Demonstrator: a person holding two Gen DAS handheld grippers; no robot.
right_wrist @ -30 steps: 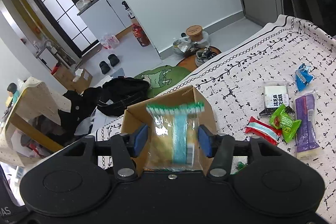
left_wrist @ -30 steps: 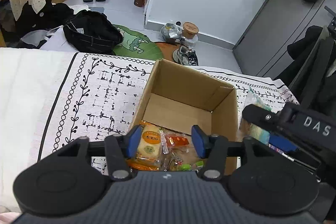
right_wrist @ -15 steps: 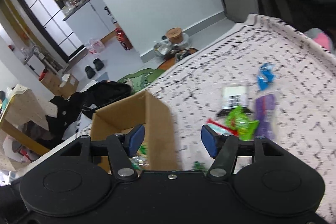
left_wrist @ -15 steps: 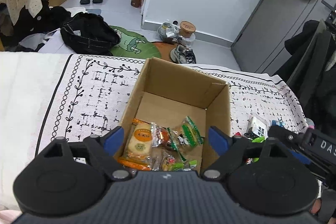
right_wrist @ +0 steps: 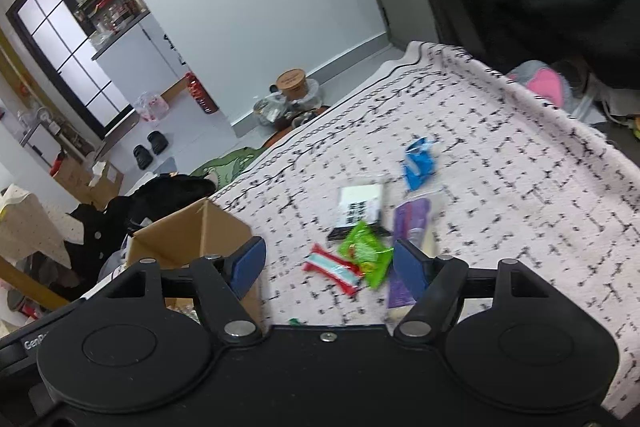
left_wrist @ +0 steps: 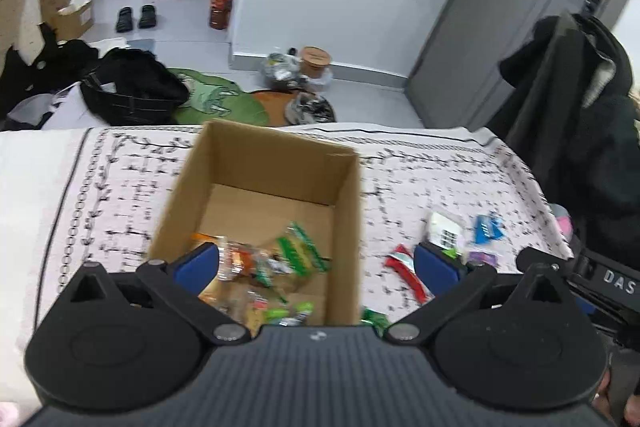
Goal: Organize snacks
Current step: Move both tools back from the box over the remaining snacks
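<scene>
Several crinkly snack packets (left_wrist: 276, 267) lie in the open brown cardboard box (left_wrist: 344, 203) under my left claw (left_wrist: 316, 265), jaws opening, empty. My right claw (right_wrist: 328, 265) is opening too, gripping nothing, above a red-striped packet (right_wrist: 334, 269), green packet (right_wrist: 366, 253), purple bar (right_wrist: 410, 223), white pouch (right_wrist: 360, 205) and blue wrapper (right_wrist: 418, 163) on the patterned tabletop cloth (right_wrist: 520, 195).

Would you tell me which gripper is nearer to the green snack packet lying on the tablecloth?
Right. The right gripper hangs just over the green packet, jaws opening and empty; the left gripper is over the cardboard box.
</scene>
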